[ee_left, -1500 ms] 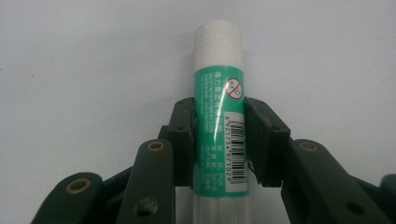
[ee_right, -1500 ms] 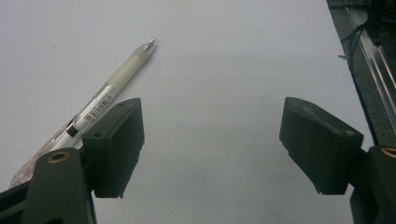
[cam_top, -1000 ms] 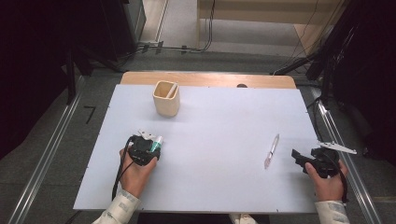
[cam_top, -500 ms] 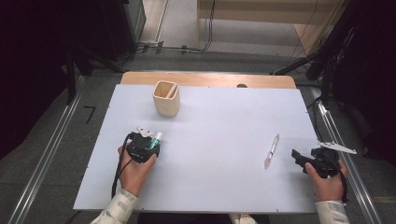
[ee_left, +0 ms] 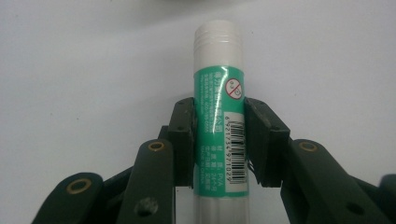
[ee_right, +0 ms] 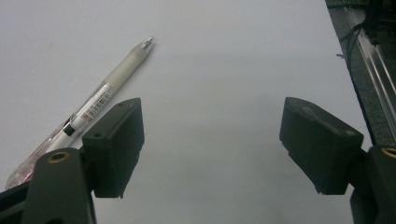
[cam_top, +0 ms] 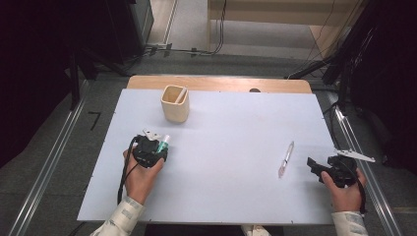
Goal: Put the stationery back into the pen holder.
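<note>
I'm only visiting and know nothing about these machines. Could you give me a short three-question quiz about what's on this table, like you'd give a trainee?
1. True or false: the left gripper is clamped on a glue stick.
2. What lies on the table just beside the right gripper: A) a pen, B) a spoon, C) a battery?
3. How do the right gripper's jaws stand, and is anything between them?

Key
1. True: the pads press on both sides of its green label.
2. A: a clear pen lies by one jaw.
3. Wide apart, with only bare table between them.
</note>
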Available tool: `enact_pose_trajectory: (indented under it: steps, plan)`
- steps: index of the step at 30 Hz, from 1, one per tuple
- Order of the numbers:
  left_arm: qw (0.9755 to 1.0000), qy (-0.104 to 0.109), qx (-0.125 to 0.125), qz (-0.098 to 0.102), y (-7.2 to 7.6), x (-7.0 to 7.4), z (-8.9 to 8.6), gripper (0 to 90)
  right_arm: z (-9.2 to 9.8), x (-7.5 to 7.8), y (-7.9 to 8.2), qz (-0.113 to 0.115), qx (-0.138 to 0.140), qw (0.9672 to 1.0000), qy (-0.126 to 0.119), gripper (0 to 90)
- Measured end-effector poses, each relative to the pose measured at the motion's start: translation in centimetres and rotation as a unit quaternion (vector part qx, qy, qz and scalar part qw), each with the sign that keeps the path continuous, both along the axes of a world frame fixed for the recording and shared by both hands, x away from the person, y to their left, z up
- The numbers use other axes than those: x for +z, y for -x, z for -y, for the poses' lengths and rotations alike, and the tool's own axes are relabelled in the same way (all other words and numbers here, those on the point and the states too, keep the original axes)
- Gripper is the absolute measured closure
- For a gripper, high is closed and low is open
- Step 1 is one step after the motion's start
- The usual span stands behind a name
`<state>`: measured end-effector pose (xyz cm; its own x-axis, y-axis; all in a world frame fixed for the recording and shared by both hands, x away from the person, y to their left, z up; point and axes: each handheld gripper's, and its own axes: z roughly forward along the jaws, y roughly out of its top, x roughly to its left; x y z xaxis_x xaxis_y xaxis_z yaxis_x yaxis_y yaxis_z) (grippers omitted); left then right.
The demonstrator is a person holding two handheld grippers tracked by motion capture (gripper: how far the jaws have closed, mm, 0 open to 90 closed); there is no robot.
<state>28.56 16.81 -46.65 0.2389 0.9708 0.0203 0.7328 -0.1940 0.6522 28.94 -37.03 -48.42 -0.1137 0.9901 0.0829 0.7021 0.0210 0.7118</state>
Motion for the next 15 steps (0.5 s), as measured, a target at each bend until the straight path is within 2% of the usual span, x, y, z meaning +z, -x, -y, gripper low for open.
enact_pose_trajectory:
  steps: [15]
  plan:
    - [0.9996, 0.01, -0.001, 0.026, -1.6, 1.8, 0.0, 66.0, 0.1, 0.0, 0.0, 0.001, 0.0, 1.0, 0.001, 20.6]
